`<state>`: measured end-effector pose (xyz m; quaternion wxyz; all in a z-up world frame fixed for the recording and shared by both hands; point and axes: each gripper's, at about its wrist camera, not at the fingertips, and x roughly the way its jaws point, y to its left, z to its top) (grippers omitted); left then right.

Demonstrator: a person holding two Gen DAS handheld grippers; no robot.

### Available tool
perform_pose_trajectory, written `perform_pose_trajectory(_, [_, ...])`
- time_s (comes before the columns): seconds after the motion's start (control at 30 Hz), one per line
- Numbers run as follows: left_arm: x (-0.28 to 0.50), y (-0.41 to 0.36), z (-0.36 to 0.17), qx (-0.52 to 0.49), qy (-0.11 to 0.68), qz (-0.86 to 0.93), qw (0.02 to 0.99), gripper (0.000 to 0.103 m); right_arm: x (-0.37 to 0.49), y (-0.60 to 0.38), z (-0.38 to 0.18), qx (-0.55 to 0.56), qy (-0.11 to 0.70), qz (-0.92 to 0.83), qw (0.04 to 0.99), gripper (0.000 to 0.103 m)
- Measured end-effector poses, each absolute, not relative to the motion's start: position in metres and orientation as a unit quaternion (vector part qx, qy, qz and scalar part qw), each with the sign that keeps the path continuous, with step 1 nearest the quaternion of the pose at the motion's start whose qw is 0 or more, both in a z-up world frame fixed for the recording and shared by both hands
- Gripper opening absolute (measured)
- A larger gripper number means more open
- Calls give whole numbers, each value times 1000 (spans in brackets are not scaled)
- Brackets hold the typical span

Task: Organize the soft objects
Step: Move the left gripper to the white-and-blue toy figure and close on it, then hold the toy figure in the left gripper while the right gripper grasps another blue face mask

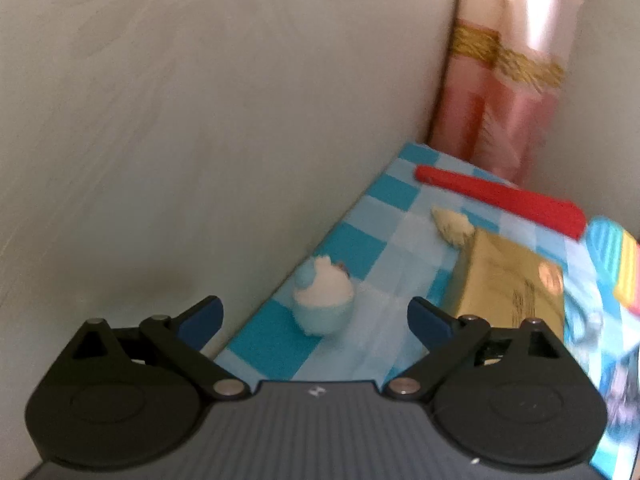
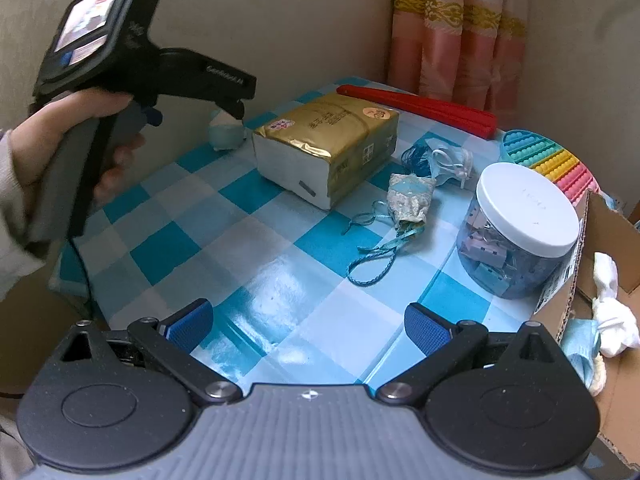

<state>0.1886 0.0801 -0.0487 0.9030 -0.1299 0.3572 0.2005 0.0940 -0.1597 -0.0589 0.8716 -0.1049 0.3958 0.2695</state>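
A small white-and-pale-blue plush toy [image 1: 323, 295] [image 2: 226, 132] sits near the table's left edge, by the wall. My left gripper [image 1: 314, 318] is open and points at it from just in front, nothing between its fingers. In the right wrist view that same left gripper [image 2: 236, 106] hovers right above the toy, held by a hand [image 2: 60, 148]. My right gripper [image 2: 308, 326] is open over bare checked cloth. A cardboard box [image 2: 600, 248] at the right holds white and blue soft items [image 2: 612, 320]. A small patterned pouch with blue cords [image 2: 410, 200] lies mid-table.
A gold tissue pack [image 2: 332, 144] [image 1: 516, 280], a red folded fan [image 2: 420, 110] [image 1: 500, 196], a cream lump [image 1: 452, 224], a tangle of blue-white cords [image 2: 440, 160], a white-lidded jar [image 2: 520, 228] and a rainbow pop toy [image 2: 552, 160] stand on the blue-checked table [image 2: 256, 248]. Wall left, pink curtain [image 2: 460, 40] behind.
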Motion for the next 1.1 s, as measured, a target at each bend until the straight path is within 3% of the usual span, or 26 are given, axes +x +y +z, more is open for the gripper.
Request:
perform_pose_trajectory(0.1, [205,82,-55,-135,359,220,897,95,96,-163,-59,-97,396,272,872,103])
perform_pose_trajectory(0.17, [214,86,-63,-149,372,225,888,84,97,-164,-60,-94,396,274,871,103])
perform_pose_trajectory(0.27, [222,92,-74,-172,386,235,875,76,99,-167,-60,-90,396,277,871,103])
perform_pose_trajectory(0.53, [228,94,-81,-178,378,255,872,73,104,-174,-63,-76,401,275,870,103])
perform_pose_trajectory(0.83, [227,95,-86,-172,378,237,878,44,104,-171,-61,-80,401,269,872,103])
perform_pose_trajectory(1.1, [217,93,-79,-146,378,206,890,43,106,-171,-54,-82,409,257,872,103])
